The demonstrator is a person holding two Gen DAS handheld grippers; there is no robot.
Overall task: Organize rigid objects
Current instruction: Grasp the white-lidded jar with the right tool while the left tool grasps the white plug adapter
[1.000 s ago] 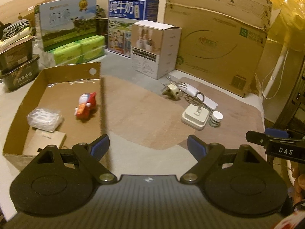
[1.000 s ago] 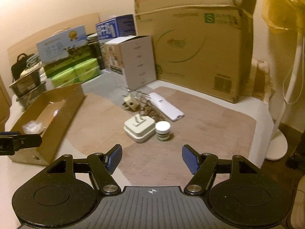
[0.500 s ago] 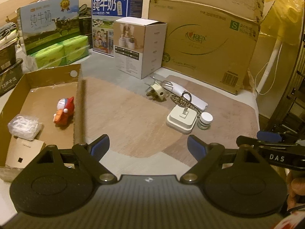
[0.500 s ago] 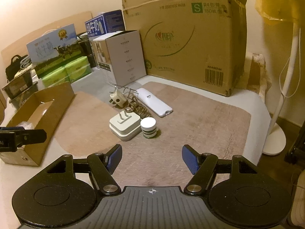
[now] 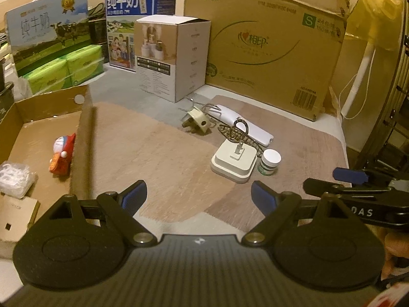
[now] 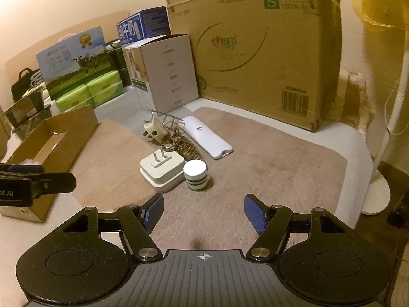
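- The left wrist view is looking into the open cardboard tray (image 5: 43,107), showing a red toy figure (image 5: 62,154), a clear plastic bag (image 5: 15,179) and a small brown box (image 5: 15,217); the right wrist view is showing only the tray's outer wall.
- The left gripper (image 5: 199,196) is tilting down over the brown mat (image 5: 158,158), jaws standing wide and empty.
- The right gripper (image 6: 203,211) is tilting down likewise, jaws apart, holding nothing.
- The white charger (image 6: 162,170) and the small white jar (image 6: 196,175) are sitting side by side just ahead of the right fingers, with a white remote (image 6: 208,138) and a cream plug (image 6: 154,131) lying behind.
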